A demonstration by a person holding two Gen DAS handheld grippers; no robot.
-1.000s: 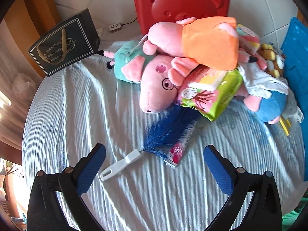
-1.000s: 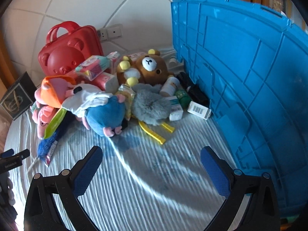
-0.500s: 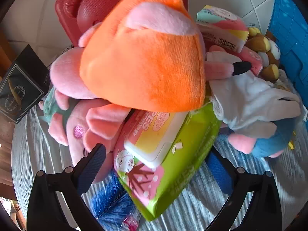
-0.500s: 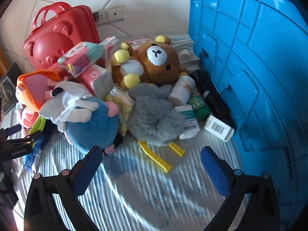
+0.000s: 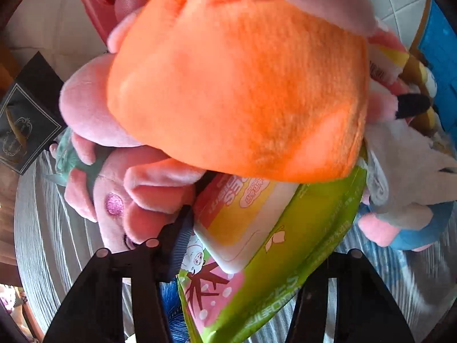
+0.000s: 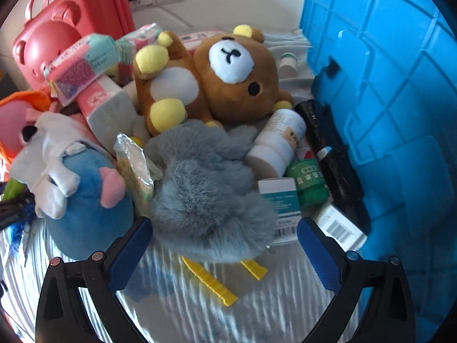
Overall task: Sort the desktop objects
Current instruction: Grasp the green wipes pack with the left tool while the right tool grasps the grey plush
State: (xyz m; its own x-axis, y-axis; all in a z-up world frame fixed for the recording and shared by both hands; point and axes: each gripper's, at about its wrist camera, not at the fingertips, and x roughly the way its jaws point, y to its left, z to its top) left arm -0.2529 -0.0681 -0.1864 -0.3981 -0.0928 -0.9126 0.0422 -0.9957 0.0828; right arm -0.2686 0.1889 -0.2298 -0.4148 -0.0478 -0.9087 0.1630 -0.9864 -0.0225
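Around wipes pack, left gripper now closer

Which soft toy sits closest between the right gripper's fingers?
The fluffy grey toy, right between the fingers of the open right gripper; the brown bear and blue toy lie farther off.

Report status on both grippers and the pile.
Left gripper closing around green wet-wipes pack, orange-dressed pink pig plush lying on top of it. Right gripper open, empty, fingers flanking grey fluffy plush.
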